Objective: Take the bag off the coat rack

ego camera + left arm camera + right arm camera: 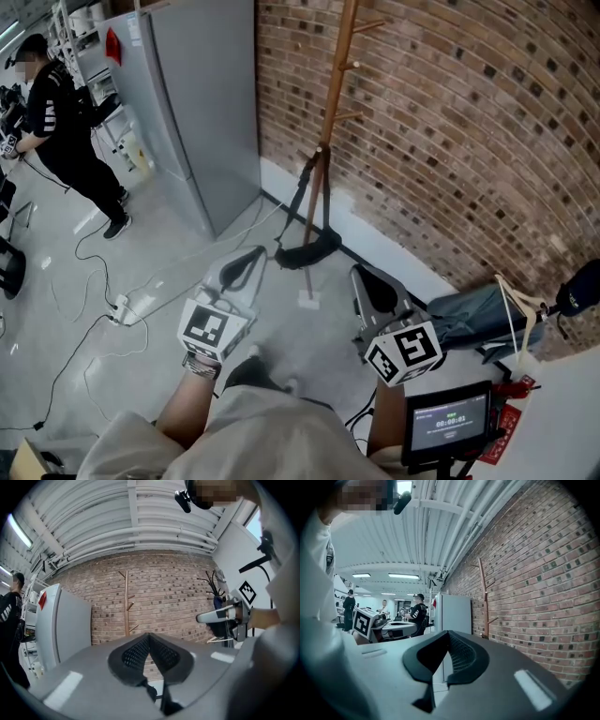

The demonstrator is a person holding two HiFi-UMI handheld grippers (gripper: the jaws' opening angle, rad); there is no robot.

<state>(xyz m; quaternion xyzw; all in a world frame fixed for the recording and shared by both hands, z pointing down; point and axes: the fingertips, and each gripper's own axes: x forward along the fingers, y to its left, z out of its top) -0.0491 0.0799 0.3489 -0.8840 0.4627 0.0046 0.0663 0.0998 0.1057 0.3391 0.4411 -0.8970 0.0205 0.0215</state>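
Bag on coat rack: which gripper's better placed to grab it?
Left, likely: the left gripper sits nearer the bag than the right gripper in the head view. Both are shut, empty.

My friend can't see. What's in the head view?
A black bag hangs by its strap low on a wooden coat rack against a brick wall. The left gripper and right gripper, both shut and empty, point toward it.

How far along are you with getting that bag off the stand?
Nothing is done yet: the black strap bag hangs on the tall wooden coat rack by the brick wall. In hand: nothing; the left gripper and right gripper are both shut, empty and short of the rack. Left: reach the bag, grip its strap, lift it off.
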